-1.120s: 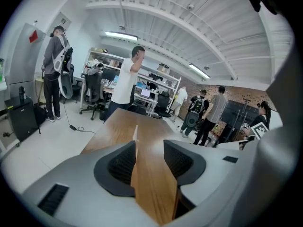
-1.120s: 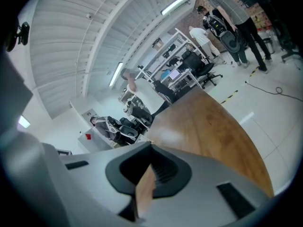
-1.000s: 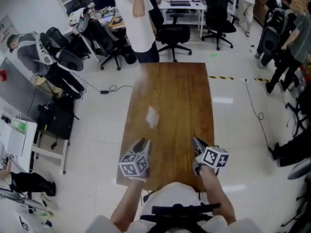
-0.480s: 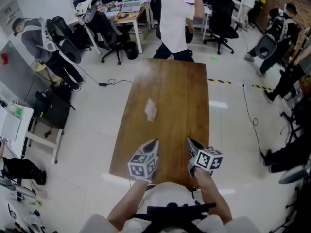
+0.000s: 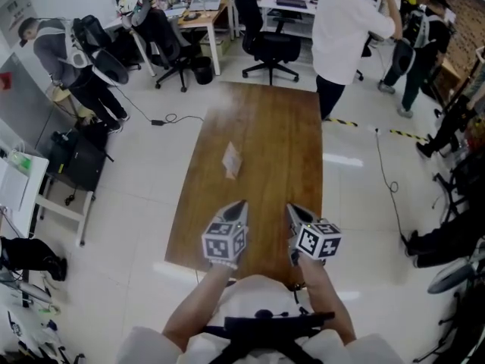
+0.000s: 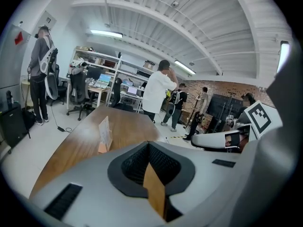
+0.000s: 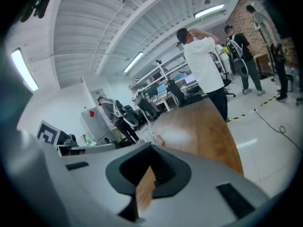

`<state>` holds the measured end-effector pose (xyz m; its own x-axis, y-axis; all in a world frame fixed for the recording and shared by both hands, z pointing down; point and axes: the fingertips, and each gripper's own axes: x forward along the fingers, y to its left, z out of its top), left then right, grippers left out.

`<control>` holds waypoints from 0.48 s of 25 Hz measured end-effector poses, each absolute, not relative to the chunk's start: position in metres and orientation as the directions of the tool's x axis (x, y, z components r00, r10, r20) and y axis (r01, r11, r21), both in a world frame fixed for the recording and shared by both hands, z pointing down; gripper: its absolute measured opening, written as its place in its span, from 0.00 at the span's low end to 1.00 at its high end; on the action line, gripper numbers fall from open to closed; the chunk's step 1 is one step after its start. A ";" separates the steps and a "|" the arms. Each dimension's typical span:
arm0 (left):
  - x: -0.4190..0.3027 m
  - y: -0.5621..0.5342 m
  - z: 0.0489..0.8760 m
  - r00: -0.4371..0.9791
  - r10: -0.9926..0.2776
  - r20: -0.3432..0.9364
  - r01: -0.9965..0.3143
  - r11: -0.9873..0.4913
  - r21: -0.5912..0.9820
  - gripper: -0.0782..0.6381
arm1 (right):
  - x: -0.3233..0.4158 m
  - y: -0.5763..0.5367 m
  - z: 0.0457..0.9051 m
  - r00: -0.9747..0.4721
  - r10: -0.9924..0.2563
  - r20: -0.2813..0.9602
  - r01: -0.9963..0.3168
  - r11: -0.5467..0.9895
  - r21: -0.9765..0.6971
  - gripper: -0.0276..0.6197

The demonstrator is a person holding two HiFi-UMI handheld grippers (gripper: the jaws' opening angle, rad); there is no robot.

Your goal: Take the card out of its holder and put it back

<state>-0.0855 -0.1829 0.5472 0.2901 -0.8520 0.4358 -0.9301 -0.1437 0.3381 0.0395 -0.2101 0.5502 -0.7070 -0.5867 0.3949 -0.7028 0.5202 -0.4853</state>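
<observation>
A clear card holder with a white card (image 5: pixel 231 160) stands on the long brown table (image 5: pixel 280 142), left of the middle. It also shows as the card holder (image 6: pixel 104 134) ahead in the left gripper view, and far off as the small card holder (image 7: pixel 154 137) in the right gripper view. My left gripper (image 5: pixel 240 203) and right gripper (image 5: pixel 290 207) hover side by side over the table's near end, well short of the holder. Both are shut with nothing in them; the left gripper (image 6: pixel 150 148) and the right gripper (image 7: pixel 150 150) show their pads met.
A person in a white shirt (image 5: pixel 345 36) stands at the table's far right corner. Office chairs (image 5: pixel 265 44) and desks lie beyond. Another person (image 5: pixel 68 51) stands at the far left, near a black case (image 5: pixel 76 161) on the floor. A cable (image 5: pixel 163 120) runs across the floor.
My left gripper has moved right, closer to the right gripper, and its jaws have come together. The person in white walked from the table's far left to its far right.
</observation>
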 end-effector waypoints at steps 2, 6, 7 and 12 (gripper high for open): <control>-0.084 -0.185 0.544 0.294 -0.859 0.420 -0.926 -0.148 0.346 0.11 | 0.040 -0.211 0.548 -0.706 -0.590 0.393 -0.704 0.522 -0.481 0.06; -0.079 -0.186 0.543 0.303 -0.859 0.413 -0.921 -0.153 0.359 0.11 | 0.040 -0.212 0.547 -0.706 -0.591 0.391 -0.704 0.520 -0.484 0.06; -0.079 -0.186 0.544 0.305 -0.858 0.414 -0.920 -0.153 0.360 0.11 | 0.039 -0.212 0.548 -0.707 -0.590 0.391 -0.703 0.521 -0.485 0.06; -0.083 -0.188 0.548 0.301 -0.857 0.417 -0.920 -0.146 0.364 0.11 | 0.034 -0.214 0.552 -0.712 -0.580 0.396 -0.698 0.525 -0.486 0.06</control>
